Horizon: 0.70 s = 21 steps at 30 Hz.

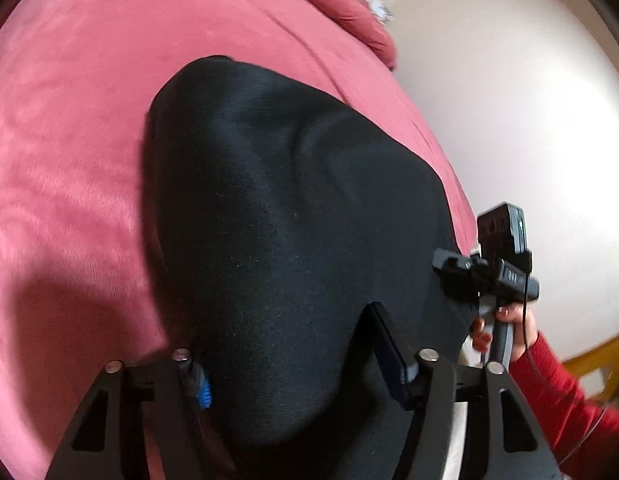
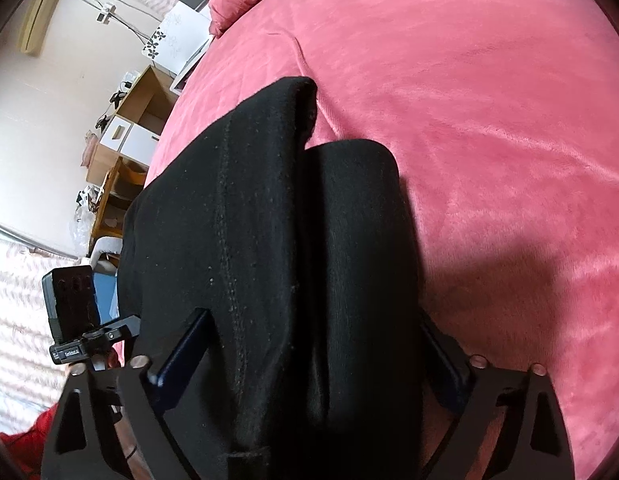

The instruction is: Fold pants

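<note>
The black pants (image 1: 293, 216) lie folded over on a pink bed cover (image 1: 69, 140). The cloth runs between the fingers of my left gripper (image 1: 293, 376), which is shut on its near end. In the right wrist view the pants (image 2: 245, 224) lie in two layers with a stitched seam, and my right gripper (image 2: 309, 364) is shut on their near end. The right gripper also shows in the left wrist view (image 1: 469, 276), at the pants' right edge, held by a hand in a red sleeve. The left gripper shows at the left of the right wrist view (image 2: 93, 336).
The bed cover (image 2: 469, 120) spreads far beyond the pants. A pink pillow (image 1: 349, 8) lies at the head. Wooden shelves (image 2: 129, 120) and a white box (image 2: 177, 36) stand beside the bed. A pale wall (image 1: 509, 120) is on the right.
</note>
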### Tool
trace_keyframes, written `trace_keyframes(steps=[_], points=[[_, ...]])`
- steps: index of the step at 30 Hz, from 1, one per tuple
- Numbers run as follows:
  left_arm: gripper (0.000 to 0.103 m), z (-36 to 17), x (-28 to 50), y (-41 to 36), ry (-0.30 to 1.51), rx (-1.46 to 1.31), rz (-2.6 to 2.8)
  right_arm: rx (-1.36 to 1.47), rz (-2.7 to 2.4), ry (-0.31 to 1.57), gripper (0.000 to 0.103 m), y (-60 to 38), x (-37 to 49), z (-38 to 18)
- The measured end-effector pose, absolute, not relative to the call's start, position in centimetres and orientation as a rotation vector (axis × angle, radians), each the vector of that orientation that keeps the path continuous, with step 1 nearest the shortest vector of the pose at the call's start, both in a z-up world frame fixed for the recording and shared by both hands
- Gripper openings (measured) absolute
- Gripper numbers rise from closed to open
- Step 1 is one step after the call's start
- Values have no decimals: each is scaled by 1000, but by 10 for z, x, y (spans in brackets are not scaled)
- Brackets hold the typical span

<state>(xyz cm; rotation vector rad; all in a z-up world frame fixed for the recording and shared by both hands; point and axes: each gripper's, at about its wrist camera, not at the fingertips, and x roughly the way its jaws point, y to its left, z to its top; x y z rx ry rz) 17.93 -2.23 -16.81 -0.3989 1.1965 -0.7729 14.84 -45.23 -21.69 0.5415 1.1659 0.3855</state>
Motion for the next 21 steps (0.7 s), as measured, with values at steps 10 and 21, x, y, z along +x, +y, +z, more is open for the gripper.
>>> trace_keyframes(steps=[10,21], points=[[30,-136,171,-32,1101,-304,-749,465,338,1070,61,-448,124,-195],[29,-105,154,-37,1042,-193,-707,487,318,987,51,-438,94,-172]])
